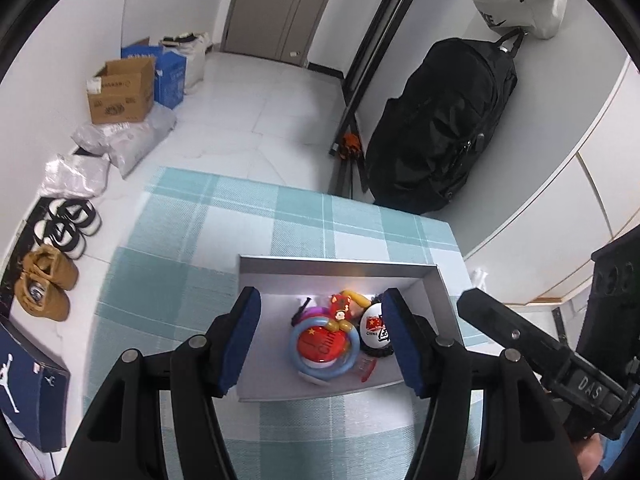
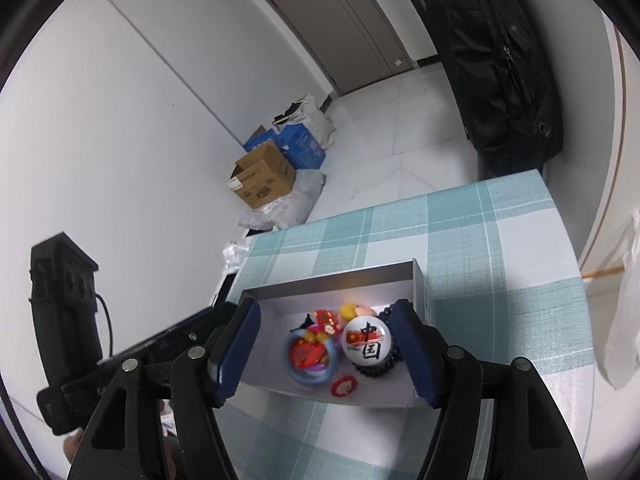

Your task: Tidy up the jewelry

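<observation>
A shallow grey box (image 1: 340, 264) (image 2: 332, 284) sits on the teal checked tablecloth. Inside lie a blue ring bangle (image 1: 304, 364) (image 2: 298, 374) around a red badge (image 1: 322, 346) (image 2: 306, 354), a white round badge (image 1: 374, 326) (image 2: 368, 342) resting on a dark bead bracelet (image 2: 374, 372), a small red charm (image 2: 344, 386) and a red and yellow ornament (image 1: 340, 308) (image 2: 326, 320). My left gripper (image 1: 326, 344) is open above the box, empty. My right gripper (image 2: 326, 352) is open above it too, empty.
The table's far edge (image 1: 300, 192) drops to a white tiled floor. Cardboard and blue boxes (image 1: 124, 88) (image 2: 264, 178), plastic bags and shoes (image 1: 52, 276) line the left wall. A black backpack (image 1: 440, 120) and a tripod stand right of the table.
</observation>
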Motion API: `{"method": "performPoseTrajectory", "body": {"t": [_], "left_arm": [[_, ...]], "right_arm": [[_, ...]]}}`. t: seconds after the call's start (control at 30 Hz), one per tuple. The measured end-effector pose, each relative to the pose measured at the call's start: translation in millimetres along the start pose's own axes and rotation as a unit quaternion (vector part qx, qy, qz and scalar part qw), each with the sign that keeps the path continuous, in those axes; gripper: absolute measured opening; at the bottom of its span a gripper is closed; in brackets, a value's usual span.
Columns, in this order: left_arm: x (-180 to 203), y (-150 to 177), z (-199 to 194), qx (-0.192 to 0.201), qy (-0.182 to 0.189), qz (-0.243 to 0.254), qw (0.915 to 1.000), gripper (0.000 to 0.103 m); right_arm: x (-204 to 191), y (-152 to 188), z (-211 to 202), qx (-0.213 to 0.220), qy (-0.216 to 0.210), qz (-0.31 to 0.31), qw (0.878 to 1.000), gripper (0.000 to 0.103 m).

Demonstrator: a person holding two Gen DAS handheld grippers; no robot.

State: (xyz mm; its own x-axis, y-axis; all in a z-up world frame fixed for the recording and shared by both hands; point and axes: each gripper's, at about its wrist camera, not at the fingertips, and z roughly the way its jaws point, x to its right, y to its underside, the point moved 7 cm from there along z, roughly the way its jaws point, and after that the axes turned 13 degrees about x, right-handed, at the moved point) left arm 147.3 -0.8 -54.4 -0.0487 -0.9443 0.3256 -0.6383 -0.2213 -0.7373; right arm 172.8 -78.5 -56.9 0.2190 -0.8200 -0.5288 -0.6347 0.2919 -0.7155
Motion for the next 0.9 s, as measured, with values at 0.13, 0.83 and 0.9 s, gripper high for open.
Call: {"method": "performPoseTrajectory", "body": {"t": [0.13,0.83,0.9], "left_arm": [[0.7,-1.3,-11.5,0.022,-0.018,0.031,0.9991,0.059],[7.2,-1.5,-53.7,0.11,-0.05,0.076,0.9897,0.07],[2.4,1.0,-57.7,0.108,-0.052,0.066,0.9905,0.07]], "right_arm": [[-6.9,1.7,-11.2,0.014,0.001,-0.026,1.0,0.081],[-41.3,16.0,-64.5,0.077,0.007,-0.133,0.988,0.097],[-40.7,18.6,-68.1,0.08,0.009,-0.136,0.987,0.097]]}}
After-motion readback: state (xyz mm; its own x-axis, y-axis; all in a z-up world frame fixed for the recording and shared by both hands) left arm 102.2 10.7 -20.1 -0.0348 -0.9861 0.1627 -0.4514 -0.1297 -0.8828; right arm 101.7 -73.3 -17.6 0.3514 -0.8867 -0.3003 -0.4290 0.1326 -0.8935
